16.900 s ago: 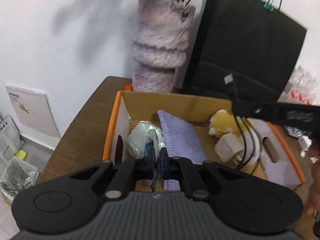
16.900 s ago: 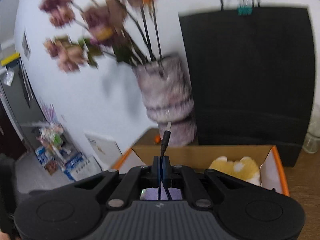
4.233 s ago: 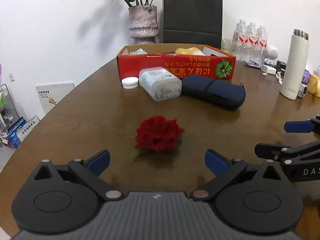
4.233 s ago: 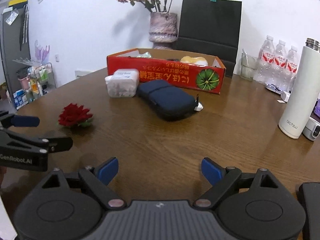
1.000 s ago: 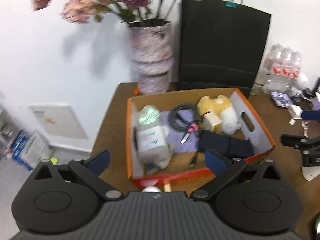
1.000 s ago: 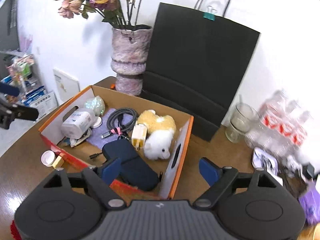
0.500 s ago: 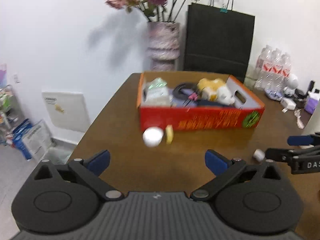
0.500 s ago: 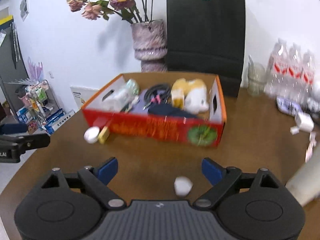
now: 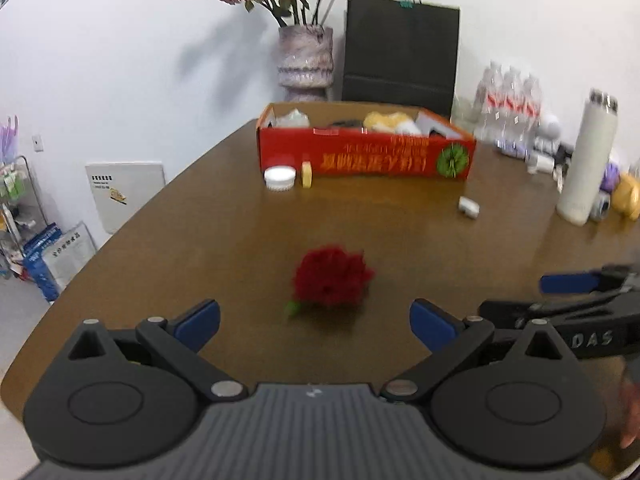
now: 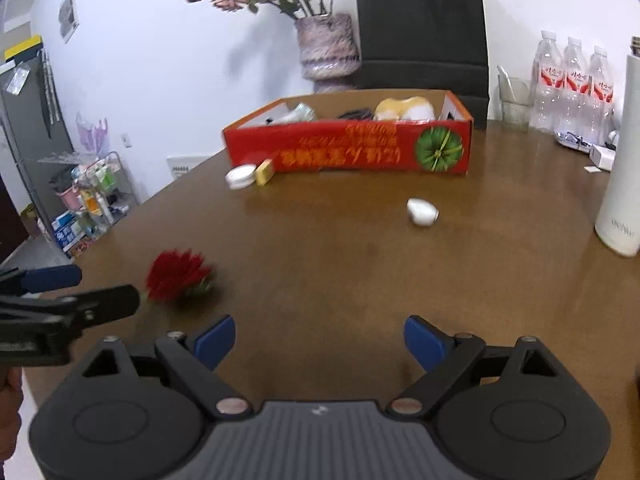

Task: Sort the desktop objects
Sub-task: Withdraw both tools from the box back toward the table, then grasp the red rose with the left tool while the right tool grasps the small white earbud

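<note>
The left gripper (image 9: 315, 322) is held with its jaws spread wide and nothing gripped; the rose (image 9: 331, 276) lies on the table (image 9: 200, 232) just ahead of the blue fingertips (image 9: 199, 319), between their lines. The right gripper (image 10: 319, 339) is likewise released and empty, only bare table being seen between its fingertips (image 10: 422, 342). Well beyond both pairs of fingers the red box (image 10: 348, 148) is set, filled with objects, a white cap (image 10: 241, 176) and yellow block (image 10: 265, 171) beside its left corner, and a small white item (image 10: 422, 211) ahead of the right fingers
</note>
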The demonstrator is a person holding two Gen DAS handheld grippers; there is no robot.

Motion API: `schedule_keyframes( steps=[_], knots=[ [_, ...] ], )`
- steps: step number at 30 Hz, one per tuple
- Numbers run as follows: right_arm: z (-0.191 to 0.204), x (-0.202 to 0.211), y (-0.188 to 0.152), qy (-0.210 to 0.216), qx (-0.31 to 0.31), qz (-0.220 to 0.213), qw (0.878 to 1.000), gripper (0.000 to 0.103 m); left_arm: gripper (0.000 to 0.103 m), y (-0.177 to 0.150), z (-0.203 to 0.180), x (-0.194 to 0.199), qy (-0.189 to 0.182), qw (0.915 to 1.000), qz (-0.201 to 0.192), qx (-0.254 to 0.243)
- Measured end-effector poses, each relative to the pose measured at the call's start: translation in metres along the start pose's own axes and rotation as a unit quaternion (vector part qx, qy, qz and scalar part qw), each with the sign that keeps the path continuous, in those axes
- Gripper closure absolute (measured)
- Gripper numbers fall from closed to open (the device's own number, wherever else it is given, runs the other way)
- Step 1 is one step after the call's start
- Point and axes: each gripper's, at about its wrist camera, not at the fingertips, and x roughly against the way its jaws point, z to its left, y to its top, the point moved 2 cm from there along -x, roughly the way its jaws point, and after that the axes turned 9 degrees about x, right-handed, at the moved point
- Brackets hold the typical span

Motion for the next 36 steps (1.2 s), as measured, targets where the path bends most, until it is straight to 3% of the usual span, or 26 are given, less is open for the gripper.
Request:
schedule_keyframes(
  steps=[3,7,13,15,17,24,26,27,28,30,31,32,36],
  knots=[
    [0.003,0.006,-0.013,-0.024,0.005,-0.001,1.0,0.011,0.0,-0.006,0.002,-0.001,0.01,0.9999,0.007,-0.004],
    [-0.001,0.009,-0.022,-0.019,-0.004,-0.003,1.0,0.011,0.0,-0.004,0.004,-0.009,0.016,0.9998,0.007,0.007],
    [-0.011,-0.001,-0.015,-0.038,-0.001,-0.006,0.999,0.012,0.0,0.001,-0.007,-0.031,0.021,0.9997,0.011,0.002],
    [-0.02,-0.009,-0.007,-0.047,-0.007,-0.001,0.999,0.016,0.0,0.005,-0.009,-0.042,0.019,0.9997,0.013,0.006],
    [-0.031,-0.022,0.003,-0.053,-0.011,0.005,0.998,0.035,0.0,0.009,-0.01,-0.052,0.022,0.9995,0.018,0.014],
    [-0.072,-0.065,0.042,-0.066,-0.042,-0.019,0.997,0.039,0.015,0.015,-0.004,-0.073,0.024,0.9983,0.032,0.042],
    [-0.08,-0.08,0.054,-0.068,-0.052,-0.016,0.996,0.051,0.017,0.018,-0.005,-0.077,0.029,0.9983,0.031,0.039],
    [-0.082,-0.087,0.058,-0.069,-0.054,-0.015,0.996,0.052,0.024,0.019,-0.005,-0.078,0.032,0.9983,0.029,0.039],
    [-0.084,-0.093,0.062,-0.071,-0.054,-0.015,0.996,0.055,0.04,0.019,-0.007,-0.078,0.035,0.9985,0.024,0.036],
    [-0.084,-0.106,0.065,-0.074,-0.051,-0.007,0.996,0.07,0.051,0.022,-0.008,-0.08,0.046,0.9983,0.019,0.03],
    [-0.081,-0.11,0.066,-0.08,-0.04,-0.009,0.996,0.088,0.052,0.023,-0.009,-0.08,0.042,0.9984,0.021,0.032],
    [-0.077,-0.113,0.066,-0.085,-0.025,-0.011,0.996,0.099,0.054,0.024,-0.009,-0.081,0.037,0.9985,0.021,0.036],
    [-0.061,-0.111,0.063,-0.05,0.003,-0.018,0.999,0.102,0.058,0.027,-0.01,-0.079,0.026,0.9986,0.022,0.04]
  ],
)
